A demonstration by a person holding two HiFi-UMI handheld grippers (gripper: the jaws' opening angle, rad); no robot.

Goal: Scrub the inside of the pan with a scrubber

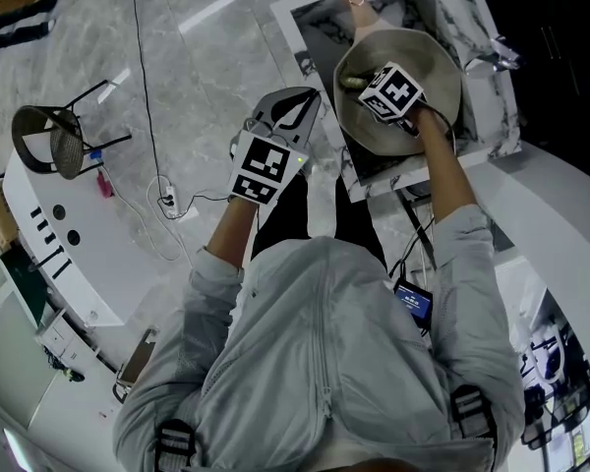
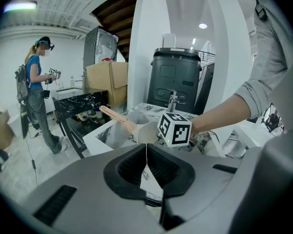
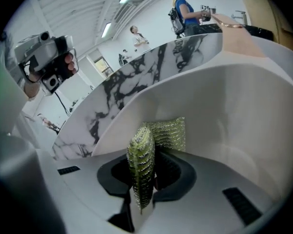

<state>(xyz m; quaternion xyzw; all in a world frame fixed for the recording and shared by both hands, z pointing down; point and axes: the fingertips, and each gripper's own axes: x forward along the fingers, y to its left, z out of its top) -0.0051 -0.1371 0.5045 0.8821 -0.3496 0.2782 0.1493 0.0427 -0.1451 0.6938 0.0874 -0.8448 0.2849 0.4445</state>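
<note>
Head view first: the right gripper (image 1: 366, 85) reaches down into the wide, pale cream, round-walled pan (image 1: 438, 62), which sits in the white, grey-veined marble-look counter (image 1: 487, 37). A bit of the yellow-green mesh scrubber (image 1: 348, 82) shows at the gripper's tip near the pan's left wall. The left gripper (image 1: 291, 111) hangs apart from the pan, over the grey stone floor (image 1: 177, 57). Left gripper view: its black ribbed pads (image 2: 133, 168) meet tip to tip with nothing between them, and beyond them the pan's light wooden handle (image 2: 115, 115) slants up to the left. Right gripper view: the jaws pinch the scrubber, a folded, glittery, knobbly weave, and its far end appears to lie against the smooth matt inner wall. By my reading scrubbing is under way; no soil or suds show, so how much remains cannot be told.
</note>
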